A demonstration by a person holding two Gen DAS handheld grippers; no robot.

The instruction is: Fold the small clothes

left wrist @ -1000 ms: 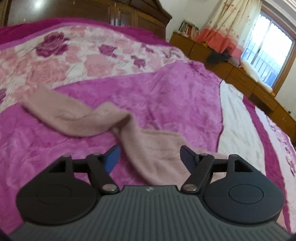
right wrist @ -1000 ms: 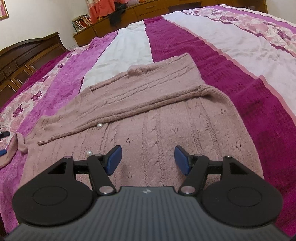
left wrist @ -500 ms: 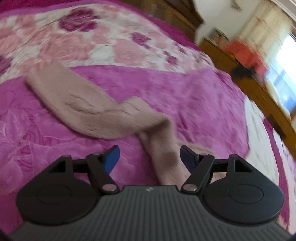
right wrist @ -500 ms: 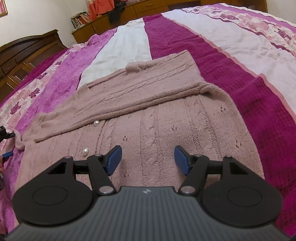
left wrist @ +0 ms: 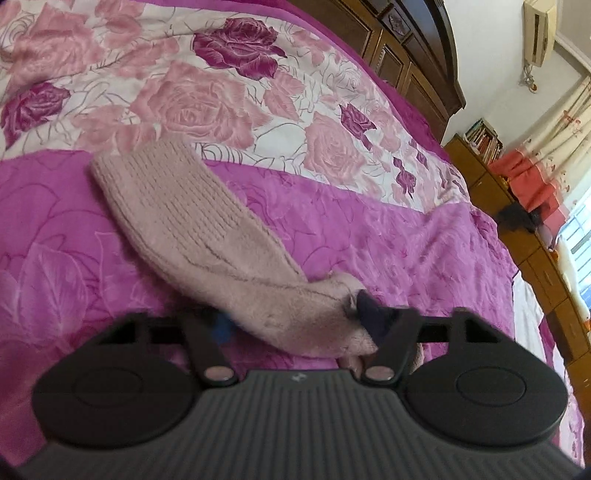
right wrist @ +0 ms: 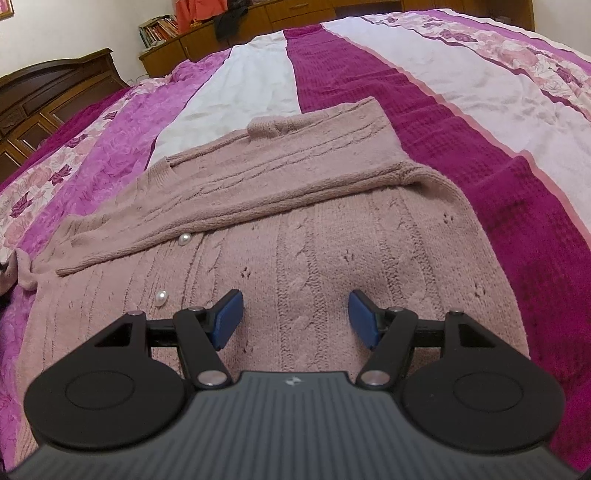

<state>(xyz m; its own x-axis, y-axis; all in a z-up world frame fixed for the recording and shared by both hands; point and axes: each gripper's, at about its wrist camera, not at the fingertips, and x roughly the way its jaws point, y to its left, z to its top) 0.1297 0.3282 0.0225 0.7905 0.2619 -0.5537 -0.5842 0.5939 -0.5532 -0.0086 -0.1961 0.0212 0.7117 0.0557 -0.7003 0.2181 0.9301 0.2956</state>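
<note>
We see a dusty-pink cable-knit cardigan (right wrist: pixel 295 229) lying flat on the bed cover (right wrist: pixel 517 206), which is striped in magenta, white and rose print. One sleeve is folded across the cardigan's chest, and two pearl buttons (right wrist: pixel 161 297) show near its front edge.

Our right gripper (right wrist: pixel 294 319) hangs over the lower body of the cardigan with its blue-padded jaws spread wide apart and nothing between them.

The other sleeve (left wrist: pixel 207 236) trails off the cardigan's far side onto the pink rose-patterned part of the cover, its ribbed cuff lying away from the cardigan. Our left gripper (left wrist: pixel 291 323) has that sleeve between its jaws, which stand wide, one on each side of the knit. The view is blurred here, and we cannot tell whether the pads are pressing the fabric.

Beyond the cardigan stand a dark wooden headboard (right wrist: pixel 55 96) and a low cabinet with books (right wrist: pixel 159 27) on it. The only marking we find is a small pale emblem on each gripper's grey body; we cannot read any writing.
</note>
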